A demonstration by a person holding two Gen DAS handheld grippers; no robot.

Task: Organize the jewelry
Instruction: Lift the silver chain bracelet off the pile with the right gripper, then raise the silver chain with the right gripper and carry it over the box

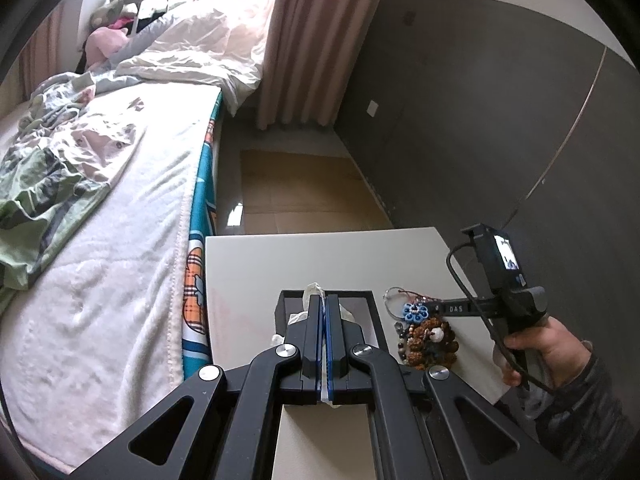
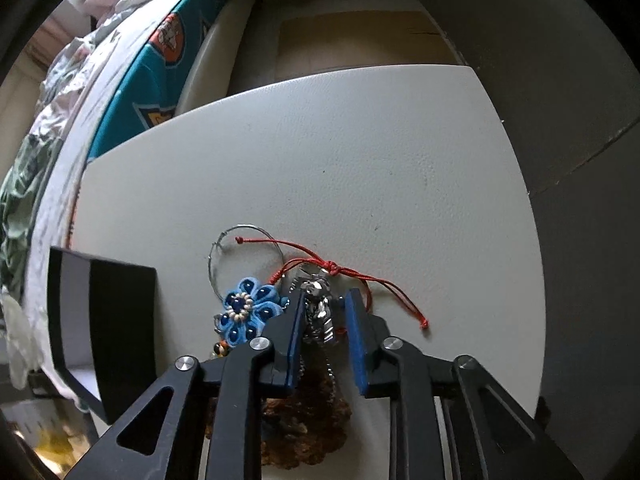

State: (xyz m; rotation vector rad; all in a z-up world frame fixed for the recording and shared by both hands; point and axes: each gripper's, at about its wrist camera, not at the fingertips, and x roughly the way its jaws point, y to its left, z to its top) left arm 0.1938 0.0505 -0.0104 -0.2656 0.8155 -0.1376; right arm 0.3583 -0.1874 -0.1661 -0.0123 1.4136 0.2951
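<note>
A jewelry pile lies on the white table (image 2: 320, 160): a blue fabric flower (image 2: 244, 308), a red cord bracelet (image 2: 332, 268), a thin wire hoop (image 2: 212, 264), a silver chain piece (image 2: 318, 308) and brown bead bracelets (image 2: 304, 432). My right gripper (image 2: 326, 296) points down over the pile, jaws narrowly apart around the silver chain piece, with a gap at the right pad. In the left wrist view its tip (image 1: 430, 306) sits beside the flower (image 1: 415, 312). My left gripper (image 1: 324, 300) is shut on crumpled white wrap (image 1: 314, 290) above the black box (image 1: 372, 320).
The black box (image 2: 120, 320) stands left of the pile. A bed with white and patterned bedding (image 1: 120, 200) runs along the table's left side. A dark wall (image 1: 480, 120) is at the right. A person's hand and sleeve (image 1: 552, 344) hold the right gripper.
</note>
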